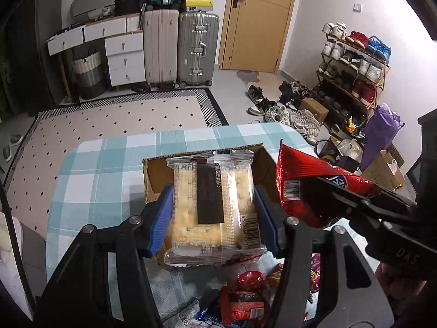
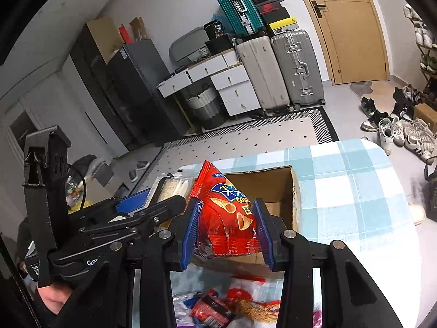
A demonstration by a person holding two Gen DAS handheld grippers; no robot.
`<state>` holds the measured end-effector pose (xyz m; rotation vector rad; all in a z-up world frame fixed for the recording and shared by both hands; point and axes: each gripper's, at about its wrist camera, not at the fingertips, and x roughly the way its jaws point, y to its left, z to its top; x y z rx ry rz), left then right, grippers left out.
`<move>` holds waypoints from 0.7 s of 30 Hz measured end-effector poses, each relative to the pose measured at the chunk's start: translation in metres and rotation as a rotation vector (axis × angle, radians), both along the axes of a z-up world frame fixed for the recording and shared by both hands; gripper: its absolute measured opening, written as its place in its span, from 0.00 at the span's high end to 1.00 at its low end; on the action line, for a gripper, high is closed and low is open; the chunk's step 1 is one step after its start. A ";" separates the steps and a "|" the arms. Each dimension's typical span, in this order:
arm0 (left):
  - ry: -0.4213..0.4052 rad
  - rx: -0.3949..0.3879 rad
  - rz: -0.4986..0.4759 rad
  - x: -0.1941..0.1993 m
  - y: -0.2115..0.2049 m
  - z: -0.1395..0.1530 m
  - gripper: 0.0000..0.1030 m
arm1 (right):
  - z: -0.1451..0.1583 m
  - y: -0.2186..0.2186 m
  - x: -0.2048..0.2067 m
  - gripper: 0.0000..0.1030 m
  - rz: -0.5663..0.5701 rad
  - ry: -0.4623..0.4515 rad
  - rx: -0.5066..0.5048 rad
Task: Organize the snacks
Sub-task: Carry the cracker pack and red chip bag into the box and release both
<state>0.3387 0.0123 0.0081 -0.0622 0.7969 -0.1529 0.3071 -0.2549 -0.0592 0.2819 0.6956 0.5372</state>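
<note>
The left hand-held gripper [image 1: 213,213] has its blue pads closed against the long sides of a clear-wrapped cake pack [image 1: 213,207], holding it over the near half of the open cardboard box [image 1: 153,175]. The pack looks light and soft; the filling would crush under a harder squeeze, and the glossy film could slide, so the mid-length side grip seems right.

The right hand-held gripper [image 2: 226,224], just right of the left one, is nearly shut on the lower part of a red snack bag [image 2: 226,207], which stands above the box's near edge. It is air-filled and crinkly, with brittle cones inside, best pinched low as here.

Count: one box, two packs held, and several more wrappers [image 2: 218,306] piled on the checked tabletop [image 2: 341,186] beneath the grippers; I cannot count those exactly.
</note>
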 end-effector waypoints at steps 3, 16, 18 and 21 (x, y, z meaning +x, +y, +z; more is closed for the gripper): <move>0.020 -0.008 0.012 0.011 0.004 -0.014 0.47 | -0.011 0.003 0.010 0.61 -0.004 0.023 -0.012; 0.111 -0.079 -0.003 0.053 0.013 -0.072 0.42 | -0.049 0.020 0.045 0.53 0.026 0.079 -0.071; 0.126 -0.125 -0.007 0.056 0.019 -0.077 0.33 | -0.052 0.018 0.046 0.49 0.024 0.079 -0.066; 0.117 -0.121 0.006 0.053 0.025 -0.077 0.28 | -0.050 0.014 0.041 0.47 0.013 0.062 -0.077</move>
